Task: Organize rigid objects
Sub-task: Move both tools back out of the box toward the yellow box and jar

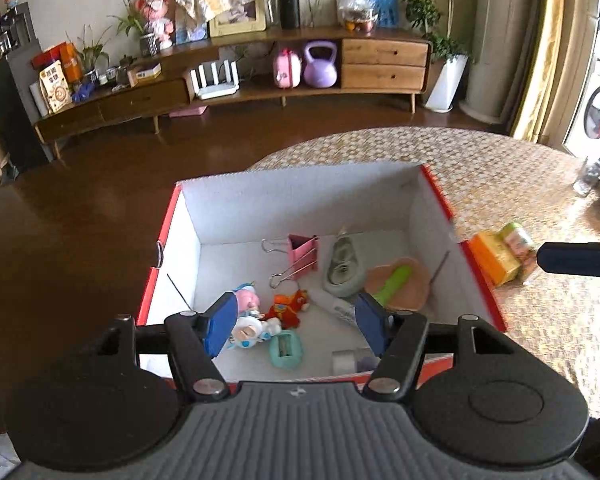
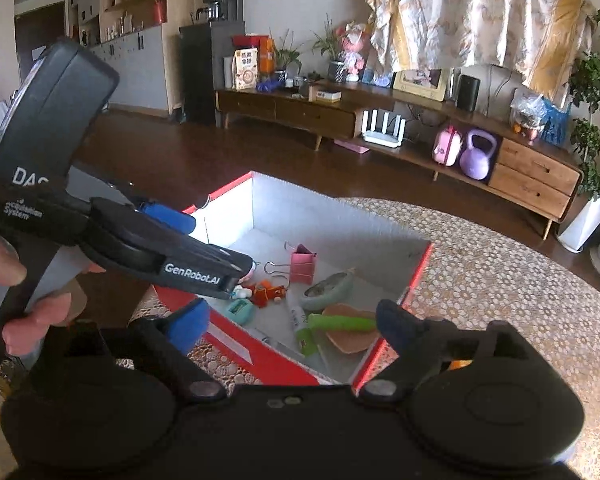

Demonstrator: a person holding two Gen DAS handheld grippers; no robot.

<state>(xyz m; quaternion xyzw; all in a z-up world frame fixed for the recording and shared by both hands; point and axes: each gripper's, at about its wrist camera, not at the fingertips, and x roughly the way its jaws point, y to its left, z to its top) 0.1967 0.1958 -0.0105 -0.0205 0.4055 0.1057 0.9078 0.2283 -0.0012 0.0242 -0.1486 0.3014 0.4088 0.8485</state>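
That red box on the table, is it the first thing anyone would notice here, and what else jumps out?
Yes: the red box with white walls sits open near the table's edge, holding small things such as a pink binder clip toward its far wall and a green tube on a peach dish. Both the left gripper and right gripper hover open above it, empty.

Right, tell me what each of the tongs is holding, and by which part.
Nothing is held. The left tongs stand open above the red box, pads clear of the toys below. The right tongs are open too, empty over the box's near corner.
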